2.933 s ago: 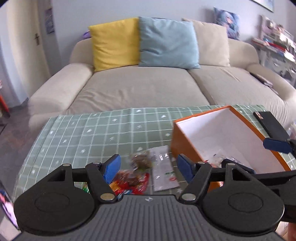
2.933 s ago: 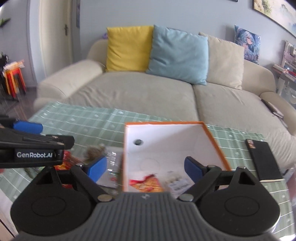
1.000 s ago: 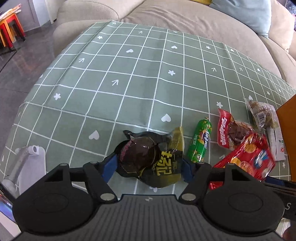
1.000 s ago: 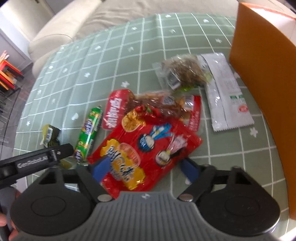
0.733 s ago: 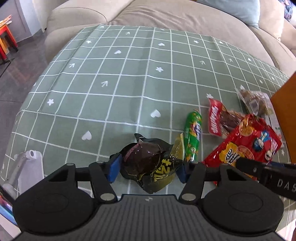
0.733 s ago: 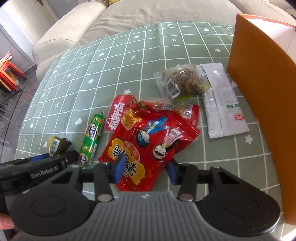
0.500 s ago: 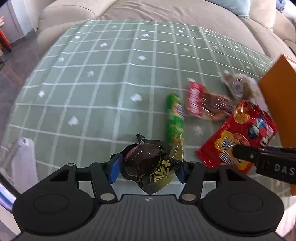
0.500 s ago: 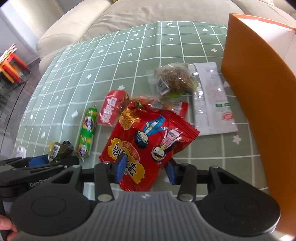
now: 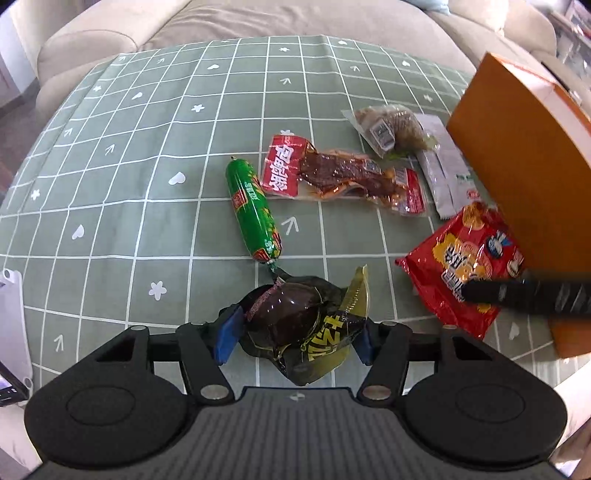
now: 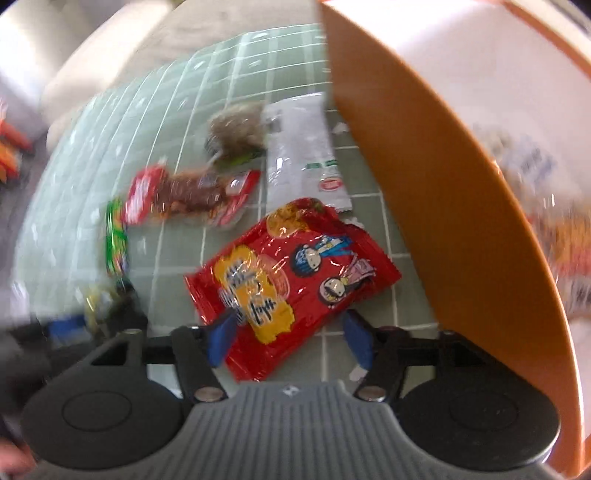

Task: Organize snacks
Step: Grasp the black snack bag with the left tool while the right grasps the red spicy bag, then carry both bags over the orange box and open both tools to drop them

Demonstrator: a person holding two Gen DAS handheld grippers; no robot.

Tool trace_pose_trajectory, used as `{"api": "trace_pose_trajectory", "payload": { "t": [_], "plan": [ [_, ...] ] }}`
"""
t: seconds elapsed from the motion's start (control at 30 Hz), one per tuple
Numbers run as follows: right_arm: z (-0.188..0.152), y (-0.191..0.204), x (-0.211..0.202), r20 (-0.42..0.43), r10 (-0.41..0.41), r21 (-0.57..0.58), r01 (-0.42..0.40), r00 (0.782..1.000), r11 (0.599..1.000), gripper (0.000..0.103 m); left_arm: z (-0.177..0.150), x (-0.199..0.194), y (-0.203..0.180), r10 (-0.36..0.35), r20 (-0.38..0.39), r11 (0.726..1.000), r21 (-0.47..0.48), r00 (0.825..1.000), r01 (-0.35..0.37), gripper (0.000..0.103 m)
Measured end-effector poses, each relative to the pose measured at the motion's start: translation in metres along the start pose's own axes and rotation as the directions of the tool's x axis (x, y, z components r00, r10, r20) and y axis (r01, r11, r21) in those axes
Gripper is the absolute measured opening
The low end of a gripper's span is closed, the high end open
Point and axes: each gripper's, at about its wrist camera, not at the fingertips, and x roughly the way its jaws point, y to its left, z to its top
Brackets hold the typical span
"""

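Note:
My left gripper [image 9: 293, 338] is shut on a dark black-and-yellow snack pouch [image 9: 299, 325] and holds it above the green checked tablecloth [image 9: 147, 147]. My right gripper [image 10: 288, 341] is shut on a red snack bag [image 10: 291, 273], lifted beside the orange box [image 10: 461, 229]. The red bag also shows in the left wrist view [image 9: 465, 266], next to the box [image 9: 528, 162]. On the cloth lie a green sausage [image 9: 253, 210], a red meat pack [image 9: 340, 175], a brown snack pack [image 9: 391, 129] and a white sachet [image 9: 447, 170].
A beige sofa [image 9: 295, 22] runs along the far edge of the table. A white object [image 9: 11, 325] sits at the table's left edge. The orange box's white inside [image 10: 517, 110] holds several blurred snacks.
Both grippers closed on their packets and lifted them. The red bag has moved right toward the orange box, uncovering the red meat pack. The right view is now motion-blurred.

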Motion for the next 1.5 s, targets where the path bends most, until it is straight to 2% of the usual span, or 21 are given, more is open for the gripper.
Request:
{"api": "trace_pose_trajectory", "payload": {
  "t": [0.1,0.2,0.3,0.5,0.63,0.77,0.83,0.9,0.97,1.1,1.13,1.27,1.5],
  "plan": [
    [0.006,-0.002,-0.001,0.002,0.006,0.105,-0.006,1.000,0.994,0.080,0.000,0.003,-0.004,0.044,-0.010,0.998,0.038,0.999,-0.044,0.072],
    [0.015,0.001,0.003,-0.003,0.004,0.196,-0.004,1.000,0.981,0.086,0.000,0.005,-0.006,0.064,-0.011,0.996,0.061,0.998,-0.063,0.071],
    [0.023,0.010,0.010,-0.022,-0.037,0.261,0.042,0.999,0.965,0.086,0.001,0.008,-0.006,0.082,-0.012,0.994,0.078,0.997,-0.080,0.068],
    [0.032,0.035,0.024,-0.010,-0.185,0.268,0.181,0.983,0.946,0.084,0.001,0.009,-0.003,0.081,-0.015,0.993,0.085,0.997,-0.079,0.066],
    [0.027,0.048,0.034,-0.048,-0.220,0.192,0.225,0.974,0.955,0.083,0.001,0.011,0.003,0.064,-0.021,0.996,0.066,0.998,-0.063,0.066],
    [0.020,0.058,0.037,-0.040,-0.257,0.079,0.259,0.966,0.963,0.084,-0.001,0.011,0.005,0.054,-0.019,0.997,0.063,0.998,-0.053,0.068],
    [0.019,0.058,0.035,-0.040,-0.251,0.055,0.253,0.967,0.966,0.081,-0.002,0.011,0.005,0.049,-0.016,0.996,0.070,0.999,-0.048,0.069],
    [0.019,0.057,0.032,-0.041,-0.248,0.018,0.248,0.968,0.968,0.074,-0.002,0.011,0.005,0.047,-0.017,0.996,0.081,0.999,-0.045,0.069],
    [0.018,0.056,0.030,-0.049,-0.233,-0.032,0.231,0.971,0.972,0.072,-0.001,0.011,0.005,0.046,-0.025,0.995,0.086,0.999,-0.044,0.067],
    [0.016,0.058,0.027,-0.068,-0.201,-0.134,0.191,0.977,0.973,0.069,0.004,0.011,0.003,0.054,-0.055,0.993,0.104,0.997,-0.048,0.056],
    [0.015,0.058,0.027,-0.074,-0.196,-0.159,0.183,0.978,0.970,0.069,0.005,0.010,0.003,0.060,-0.063,0.993,0.110,0.996,-0.053,0.052],
    [0.013,0.060,0.023,-0.102,-0.169,-0.254,0.139,0.980,0.957,0.069,0.009,0.009,0.000,0.076,-0.092,0.990,0.123,0.993,-0.065,0.049],
    [0.012,0.063,-0.006,-0.115,-0.120,-0.446,0.057,0.986,0.893,0.069,0.015,-0.005,-0.007,0.053,-0.145,0.987,0.156,0.988,-0.030,0.047]
  ]
}}
